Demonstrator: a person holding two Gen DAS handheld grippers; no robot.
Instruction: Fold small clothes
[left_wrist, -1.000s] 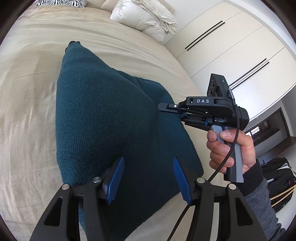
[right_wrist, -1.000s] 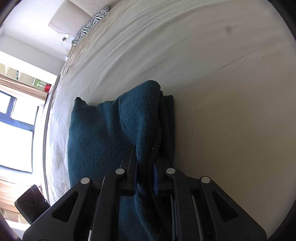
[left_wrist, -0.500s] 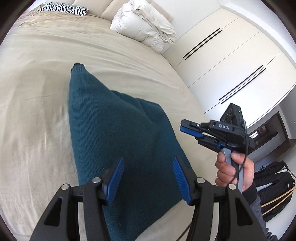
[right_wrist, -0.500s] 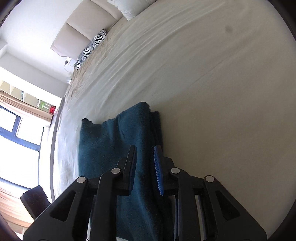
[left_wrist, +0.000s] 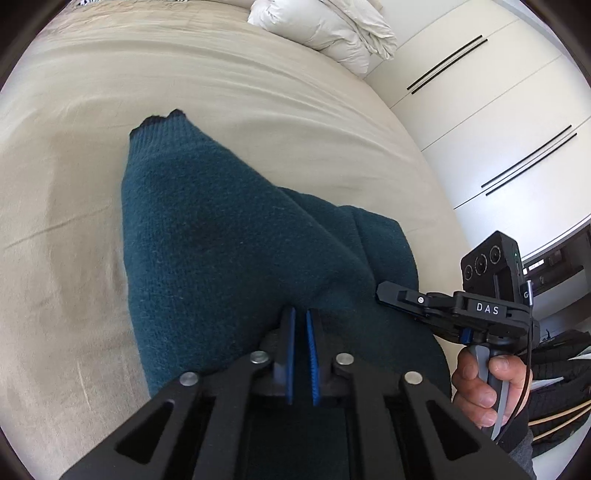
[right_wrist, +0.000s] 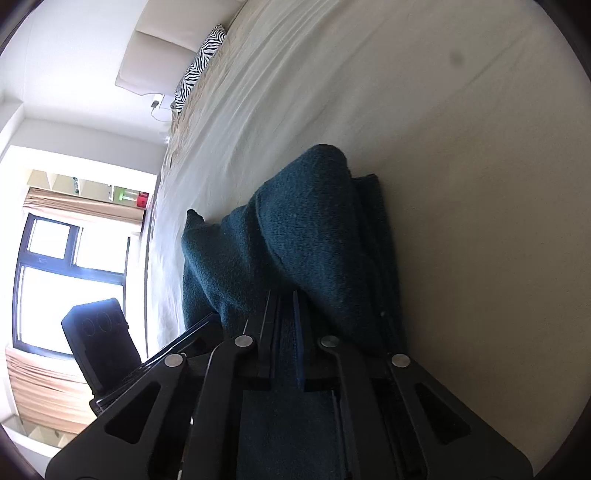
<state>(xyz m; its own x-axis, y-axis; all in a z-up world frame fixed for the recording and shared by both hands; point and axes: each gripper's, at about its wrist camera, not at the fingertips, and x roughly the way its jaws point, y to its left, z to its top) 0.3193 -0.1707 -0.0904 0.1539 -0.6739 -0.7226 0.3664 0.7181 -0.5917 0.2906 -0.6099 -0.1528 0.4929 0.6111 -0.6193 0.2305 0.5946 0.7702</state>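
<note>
A dark teal knitted garment (left_wrist: 229, 251) lies folded on the beige bed, one cuff end pointing away. My left gripper (left_wrist: 300, 321) is shut on its near edge, the cloth pulled into a ridge from the blue pads. My right gripper (right_wrist: 282, 306) is shut on the garment (right_wrist: 306, 229) too, with a raised fold running forward from the jaws. In the left wrist view the right gripper (left_wrist: 388, 293) meets the garment's right side. The left gripper's body (right_wrist: 103, 339) shows at the lower left of the right wrist view.
The beige bed sheet (left_wrist: 258, 92) spreads around the garment. A white duvet (left_wrist: 325, 26) is heaped at the head end and a zebra pillow (right_wrist: 199, 70) lies there too. White wardrobe doors (left_wrist: 491, 110) stand to the right, a window (right_wrist: 55, 280) to the left.
My left gripper went from wide open above the garment to shut on its near edge. My right gripper let go, drew back, then came in and shut on the cloth again.
</note>
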